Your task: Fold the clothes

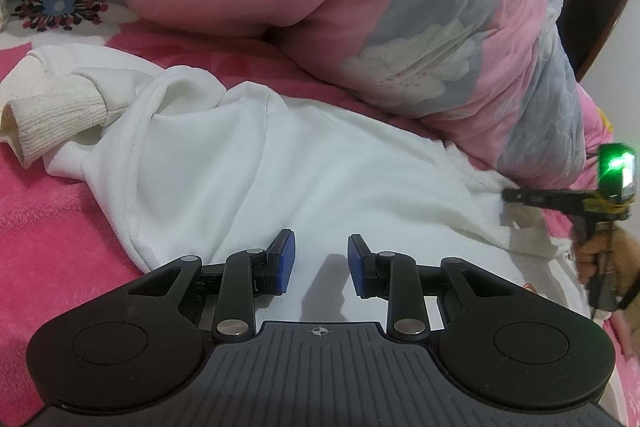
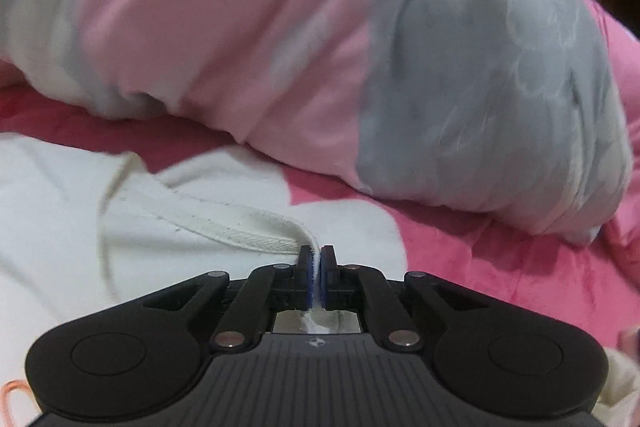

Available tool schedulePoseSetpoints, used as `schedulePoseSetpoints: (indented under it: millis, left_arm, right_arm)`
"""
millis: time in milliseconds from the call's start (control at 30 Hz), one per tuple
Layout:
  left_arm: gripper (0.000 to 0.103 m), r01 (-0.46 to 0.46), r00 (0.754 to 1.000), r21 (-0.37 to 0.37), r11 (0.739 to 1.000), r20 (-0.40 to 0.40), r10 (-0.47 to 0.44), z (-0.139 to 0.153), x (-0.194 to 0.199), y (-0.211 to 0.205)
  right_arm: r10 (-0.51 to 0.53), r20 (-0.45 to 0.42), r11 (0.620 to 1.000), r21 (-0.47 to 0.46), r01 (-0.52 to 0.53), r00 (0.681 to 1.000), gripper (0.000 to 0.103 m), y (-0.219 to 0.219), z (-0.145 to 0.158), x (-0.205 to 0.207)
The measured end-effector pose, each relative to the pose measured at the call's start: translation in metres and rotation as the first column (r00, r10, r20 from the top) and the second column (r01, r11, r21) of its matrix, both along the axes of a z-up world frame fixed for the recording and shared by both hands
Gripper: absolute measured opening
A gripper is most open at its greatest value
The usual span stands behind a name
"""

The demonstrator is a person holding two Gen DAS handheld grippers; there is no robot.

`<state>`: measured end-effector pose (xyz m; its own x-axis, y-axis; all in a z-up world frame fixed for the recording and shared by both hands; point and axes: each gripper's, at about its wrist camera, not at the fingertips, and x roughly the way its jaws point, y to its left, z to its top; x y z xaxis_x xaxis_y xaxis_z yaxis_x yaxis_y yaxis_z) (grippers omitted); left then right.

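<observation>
- A white fleece sweatshirt [image 1: 280,163] lies spread across a bright pink plush bed cover [image 1: 52,211], with its ribbed cream cuffs [image 1: 56,115] bunched at the far left of the left wrist view
- A bulky quilt in pink and grey panels with white flower print [image 1: 400,27] is heaped on the bed just behind the sweatshirt, its lower edge touching the garment's far side
- The left gripper [image 1: 321,263] hovers above the flat white cloth, jaws partly apart, blue pads [image 1: 287,263] facing each other, nothing between them; its shadow falls on the fabric below
- The right gripper [image 2: 316,267] has its jaws closed on a thin fold of the sweatshirt's white fabric [image 2: 315,267], next to a cream twill-taped seam [image 2: 240,231] that runs up to the fingertips
- In the left wrist view the right gripper appears at the right edge, held by a hand [image 1: 600,255], with a green light [image 1: 616,167] glowing on its body
- A dark wooden piece of furniture [image 1: 592,23] stands behind the quilt at the upper right
- The right wrist view is blurred, so fine detail of the quilt cannot be read
</observation>
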<state>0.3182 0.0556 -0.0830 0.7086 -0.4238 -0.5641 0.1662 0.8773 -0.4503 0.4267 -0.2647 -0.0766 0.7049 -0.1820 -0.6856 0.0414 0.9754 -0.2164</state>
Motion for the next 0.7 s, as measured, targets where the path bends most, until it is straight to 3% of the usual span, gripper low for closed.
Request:
schedulePoseSetpoints:
  millis: [133, 267, 300, 400, 467, 533, 700]
  left_arm:
    - [0.029, 0.0, 1.0, -0.001, 1.0, 0.0, 0.0, 0.0, 0.0, 0.001]
    - [0.029, 0.0, 1.0, 0.0, 1.0, -0.001, 0.0, 0.001, 0.0, 0.0]
    - [0.029, 0.0, 1.0, 0.001, 1.0, 0.0, 0.0, 0.001, 0.001, 0.0]
    - [0.029, -0.001, 1.0, 0.003, 1.0, 0.0, 0.001, 0.001, 0.001, 0.0]
    - [0.029, -0.002, 1.0, 0.005, 1.0, 0.001, 0.002, 0.001, 0.001, 0.0]
    - [0.029, -0.002, 1.0, 0.004, 1.0, 0.001, 0.002, 0.001, 0.001, 0.0]
    - [0.029, -0.001, 1.0, -0.002, 1.0, -0.001, 0.001, 0.001, 0.0, 0.001]
  right_arm:
    - [-0.076, 0.032, 0.991, 0.114, 0.071, 0.997, 0.01, -0.018, -0.004, 0.001]
    - [-0.152, 0.078, 0.963, 0.236, 0.13, 0.985, 0.042, -0.038, 0.023, -0.014]
    - [-0.139, 0.095, 0.967, 0.227, 0.114, 0.986, 0.045, -0.038, 0.032, -0.019]
    - [-0.078, 0.148, 0.978, 0.203, 0.047, 0.986, 0.046, -0.031, 0.052, -0.029]
    - [-0.002, 0.138, 0.974, 0.226, -0.03, 0.99, 0.045, -0.016, 0.056, -0.025]
    - [0.087, 0.111, 0.966, 0.232, -0.111, 0.99, 0.042, 0.005, 0.049, -0.017]
    - [0.267, 0.029, 0.956, 0.12, -0.269, 0.963, 0.041, 0.06, 0.021, 0.014]
